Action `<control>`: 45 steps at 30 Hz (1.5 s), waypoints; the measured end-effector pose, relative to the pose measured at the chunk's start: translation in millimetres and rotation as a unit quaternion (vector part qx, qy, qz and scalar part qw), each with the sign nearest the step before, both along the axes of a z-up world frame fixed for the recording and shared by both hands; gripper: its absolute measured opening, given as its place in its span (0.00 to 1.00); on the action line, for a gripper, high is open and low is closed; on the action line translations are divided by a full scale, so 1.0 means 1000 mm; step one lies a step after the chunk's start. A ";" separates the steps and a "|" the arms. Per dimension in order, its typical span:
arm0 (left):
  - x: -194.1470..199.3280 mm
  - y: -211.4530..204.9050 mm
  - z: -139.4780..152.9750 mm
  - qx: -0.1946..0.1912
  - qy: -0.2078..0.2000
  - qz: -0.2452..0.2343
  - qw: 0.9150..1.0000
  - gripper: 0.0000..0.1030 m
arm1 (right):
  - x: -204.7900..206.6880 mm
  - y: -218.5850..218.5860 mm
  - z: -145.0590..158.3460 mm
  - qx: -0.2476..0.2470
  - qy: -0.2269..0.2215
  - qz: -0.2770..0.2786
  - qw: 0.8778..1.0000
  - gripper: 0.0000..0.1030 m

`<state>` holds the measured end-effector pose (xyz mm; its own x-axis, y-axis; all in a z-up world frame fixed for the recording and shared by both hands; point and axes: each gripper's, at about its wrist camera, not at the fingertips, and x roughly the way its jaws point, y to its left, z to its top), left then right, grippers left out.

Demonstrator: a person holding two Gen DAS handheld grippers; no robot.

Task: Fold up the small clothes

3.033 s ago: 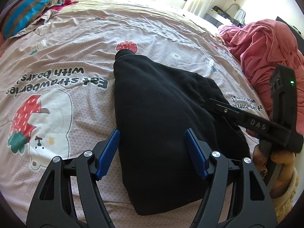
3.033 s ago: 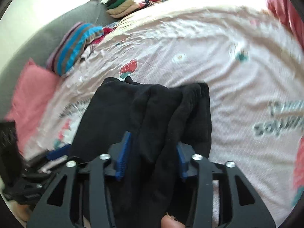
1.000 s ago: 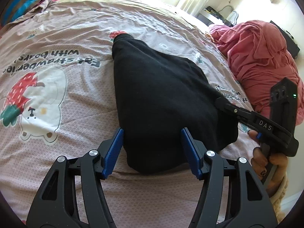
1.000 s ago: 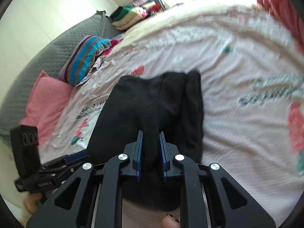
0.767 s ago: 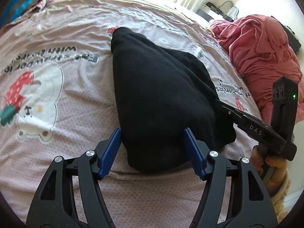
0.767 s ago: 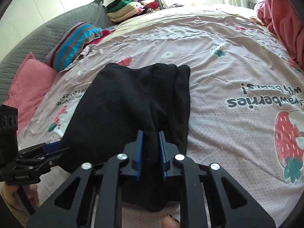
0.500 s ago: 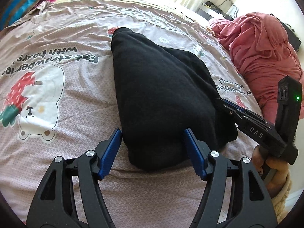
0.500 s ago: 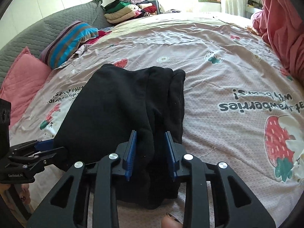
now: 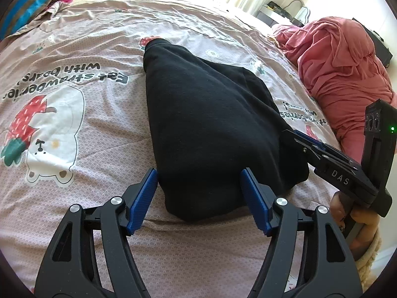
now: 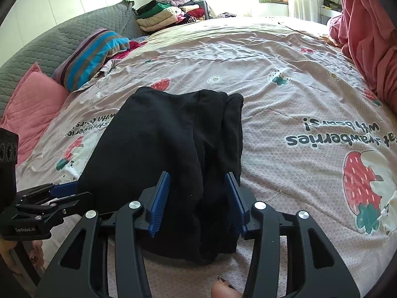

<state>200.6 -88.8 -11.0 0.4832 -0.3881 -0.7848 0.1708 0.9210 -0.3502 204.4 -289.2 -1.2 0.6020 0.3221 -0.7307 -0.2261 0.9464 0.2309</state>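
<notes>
A black garment lies folded lengthwise on the pink strawberry-print bedsheet. It also shows in the right wrist view, with layered folds on its right side. My left gripper is open, its blue pads on either side of the garment's near end, low over the sheet. My right gripper is open, its pads straddling the garment's near right folds without pinching them. The right gripper shows in the left wrist view at the garment's right edge. The left gripper shows in the right wrist view at the garment's left edge.
A heap of red-pink fabric lies on the bed's right side. A striped pillow and a pink pillow rest against the grey headboard. A stack of folded clothes sits at the far end.
My right gripper was shut on the garment's folds and has opened, letting the cloth go. The garment has settled onto the sheet. My left gripper has stayed open and barely moved.
</notes>
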 end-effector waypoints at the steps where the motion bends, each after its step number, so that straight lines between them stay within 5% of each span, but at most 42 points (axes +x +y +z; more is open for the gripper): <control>1: -0.001 0.000 0.001 0.000 -0.001 0.000 1.000 0.62 | 0.000 -0.001 0.001 0.003 0.000 0.000 1.000 0.46; 7: 0.002 0.010 0.011 -0.016 -0.010 0.017 1.000 0.63 | 0.015 -0.007 0.013 0.056 -0.001 0.005 0.998 0.48; 13: 0.019 0.015 0.019 -0.013 -0.017 0.041 0.999 0.63 | 0.074 -0.011 0.007 0.101 0.051 0.003 0.994 0.48; 21: 0.043 0.009 0.005 0.007 0.001 0.046 0.999 0.65 | 0.121 0.001 -0.010 0.057 0.079 -0.007 0.995 0.43; 22: 0.044 0.009 0.001 0.005 0.004 0.046 0.999 0.66 | 0.123 0.002 -0.012 0.052 0.081 -0.006 0.995 0.40; 24: 0.045 0.010 -0.003 0.001 0.006 0.047 0.999 0.66 | 0.125 0.005 -0.015 0.044 0.077 -0.002 0.996 0.09; 26: 0.045 0.012 -0.002 -0.001 0.005 0.048 0.999 0.66 | 0.117 0.007 -0.004 0.034 0.045 0.012 0.998 0.06; 31: 0.048 0.006 0.000 0.002 -0.001 0.038 0.999 0.66 | 0.093 0.007 0.032 -0.044 -0.058 0.007 0.997 0.06; 36: 0.051 -0.003 -0.006 0.008 0.006 0.033 0.999 0.67 | 0.108 0.012 -0.003 -0.100 -0.013 -0.004 0.995 0.06; 45: 0.049 -0.002 -0.007 0.015 0.007 0.028 0.999 0.74 | 0.110 -0.006 -0.020 -0.047 0.016 -0.031 0.998 0.22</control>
